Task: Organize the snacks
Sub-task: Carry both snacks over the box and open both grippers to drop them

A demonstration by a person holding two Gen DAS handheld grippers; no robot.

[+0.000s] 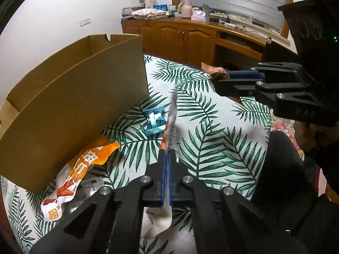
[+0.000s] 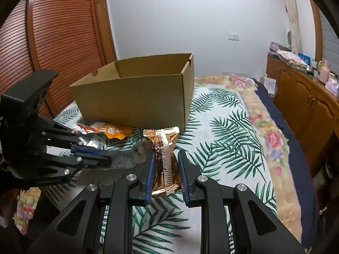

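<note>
Pinching a thin white-and-orange packet (image 1: 170,124) edge-on, the left gripper (image 1: 167,158) has its jaws nearly closed on the wrapper, which sticks up toward 12 o'clock and droops out below the blue pads. In the right wrist view, the right gripper (image 2: 165,169) holds a gold foil snack (image 2: 164,158) upright between its jaws, set narrow against the pack's sides.

Both hover over a bed covered with a palm-leaf sheet (image 1: 211,148). In the left wrist view, open sheet spreads from 12 to 3 o'clock, with the right gripper reaching in at 2 o'clock. At 9 o'clock an orange snack bag (image 1: 76,169) lies against the foot of the cardboard box (image 1: 74,105), with a clear wrapper (image 1: 89,188) just beside it. A small blue sachet (image 1: 154,120) rests at 11 o'clock, near the box corner.

The box stands open-topped; its near wall blocks the way at 10 o'clock. Beyond the bed, a wooden cabinet (image 1: 180,33) carries folded cloth, a pink jug and small clutter.
</note>
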